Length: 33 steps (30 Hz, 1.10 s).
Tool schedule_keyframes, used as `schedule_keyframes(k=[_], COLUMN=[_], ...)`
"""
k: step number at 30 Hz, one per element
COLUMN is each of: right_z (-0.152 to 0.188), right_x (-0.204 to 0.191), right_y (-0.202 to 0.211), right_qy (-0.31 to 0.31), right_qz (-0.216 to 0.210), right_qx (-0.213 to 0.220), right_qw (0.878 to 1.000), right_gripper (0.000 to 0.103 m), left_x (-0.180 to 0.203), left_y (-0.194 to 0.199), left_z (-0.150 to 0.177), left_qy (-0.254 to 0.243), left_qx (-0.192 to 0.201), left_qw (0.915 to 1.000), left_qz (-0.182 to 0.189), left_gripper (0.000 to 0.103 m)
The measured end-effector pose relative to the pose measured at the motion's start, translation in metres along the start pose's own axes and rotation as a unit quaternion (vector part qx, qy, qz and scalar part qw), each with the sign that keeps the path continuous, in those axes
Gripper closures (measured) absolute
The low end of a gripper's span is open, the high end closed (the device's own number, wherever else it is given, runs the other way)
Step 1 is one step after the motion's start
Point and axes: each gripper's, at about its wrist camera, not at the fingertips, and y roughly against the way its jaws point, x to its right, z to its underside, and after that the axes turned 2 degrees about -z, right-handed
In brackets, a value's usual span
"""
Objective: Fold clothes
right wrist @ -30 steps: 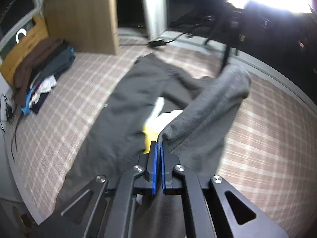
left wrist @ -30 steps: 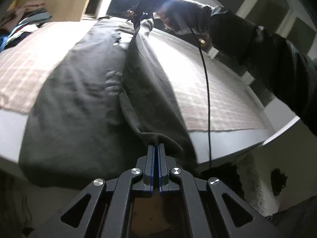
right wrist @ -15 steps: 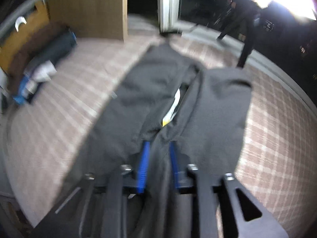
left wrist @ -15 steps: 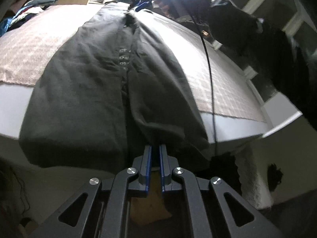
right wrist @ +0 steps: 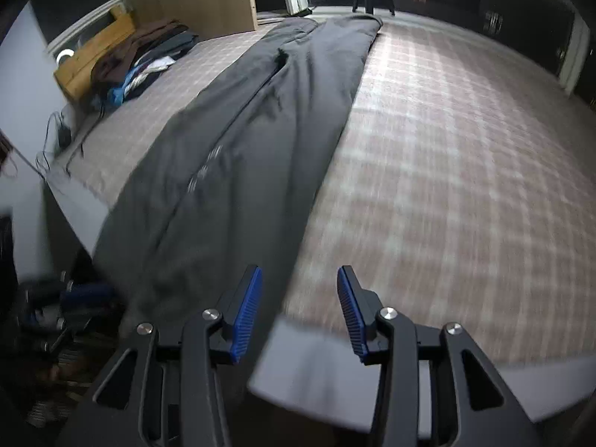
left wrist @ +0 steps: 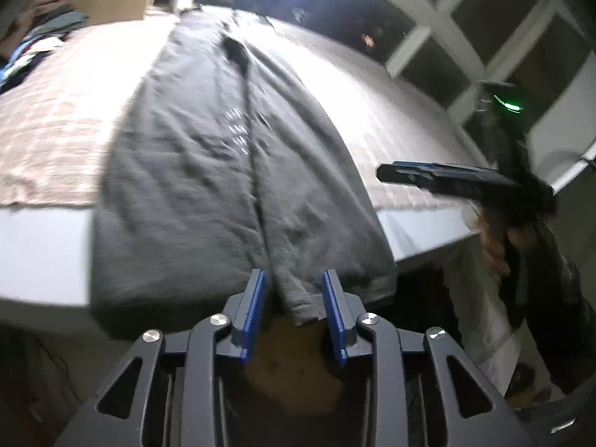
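1. While my two claws hang over its near edge, the bed (right wrist: 447,141) fills both views, its pink checked cover running from the lower edge up to the top of each frame.
2. Across it lie the grey trousers (right wrist: 268,119), stretched lengthways; in the right wrist view they run from the lower left to the upper middle, and in the left wrist view they take the centre, with their near end hanging over the bed's edge.
3. At the upper left of the right wrist view a pile of clothes (right wrist: 141,59) sits on the bed, well apart from the trousers.
4. My left claw (left wrist: 294,298) is at the bottom centre of its view, jaws opening; the trousers' hem hangs between the blue pads but they do not press on it.
5. My right claw (right wrist: 300,305) is at the bottom centre of its own view, jaws opening with nothing between them, just right of the trousers' edge; it shows blurred at the right of the left wrist view.
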Motion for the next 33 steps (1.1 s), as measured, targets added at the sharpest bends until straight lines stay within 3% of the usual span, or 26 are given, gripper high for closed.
schedule_keyframes(k=[3,5,8,11,13,17,19,23,27,29,30,31,32,33], right_z=[0.009,0.006,0.006,0.002,-0.01,-0.05,-0.067,-0.104,-0.136,-0.154,-0.162,-0.172,-0.184,-0.196], right_x=[-0.008,-0.009,-0.008,-0.005,0.001,0.005,0.003,0.017,0.047,0.062,0.067,0.071,0.074,0.076], right_y=[-0.003,-0.009,-0.008,-0.002,0.002,-0.003,-0.012,-0.041,-0.066,-0.074,-0.078,-0.083,-0.089,-0.096], right_qy=[0.005,0.008,0.012,0.011,0.009,0.023,0.04,0.036,0.008,-0.012,-0.016,-0.018,-0.017,-0.013], right_qz=[0.003,-0.006,-0.002,0.0,0.001,-0.007,-0.007,-0.001,-0.002,-0.015,-0.019,-0.024,-0.028,-0.03], right_qx=[0.007,-0.001,-0.012,-0.011,0.003,0.03,0.038,0.047,0.049,0.058,0.062,0.065,0.069,0.07], right_qw=[1.0,1.0,1.0,1.0,1.0,0.999,0.998,0.998,0.999,0.998,0.998,0.997,0.997,0.997], right_gripper=[0.061,0.061,0.061,0.061,0.061,0.061,0.061,0.061,0.063,0.067,0.07,0.073,0.073,0.073], left_x=[0.012,0.015,0.012,0.004,0.0,-0.006,-0.004,-0.008,-0.023,-0.032,-0.037,-0.04,-0.045,-0.05], left_y=[-0.017,-0.017,-0.008,0.022,0.031,0.045,0.029,-0.029,-0.088,-0.107,-0.115,-0.121,-0.126,-0.129], left_z=[0.0,-0.001,0.0,-0.001,-0.022,-0.064,-0.105,-0.183,-0.233,-0.242,-0.246,-0.247,-0.248,-0.246], left_qy=[-0.038,-0.048,-0.043,-0.024,-0.029,-0.039,-0.067,-0.084,-0.066,-0.056,-0.05,-0.046,-0.042,-0.038], left_qx=[-0.012,-0.014,-0.026,-0.013,-0.007,0.005,0.015,0.014,-0.006,-0.017,-0.022,-0.025,-0.027,-0.026], left_qw=[0.999,0.9983,0.9985,0.9993,0.9991,0.9984,0.996,0.9925,0.9938,0.9943,0.9944,0.994,0.9935,0.9932], left_qz=[-0.019,-0.028,-0.023,-0.023,-0.029,-0.04,-0.057,-0.087,-0.089,-0.09,-0.091,-0.096,-0.102,-0.106], left_gripper=[0.077,0.101,0.101,0.094,0.063,0.063,0.062,0.062,0.063,0.065,0.075,0.095,0.1,0.098])
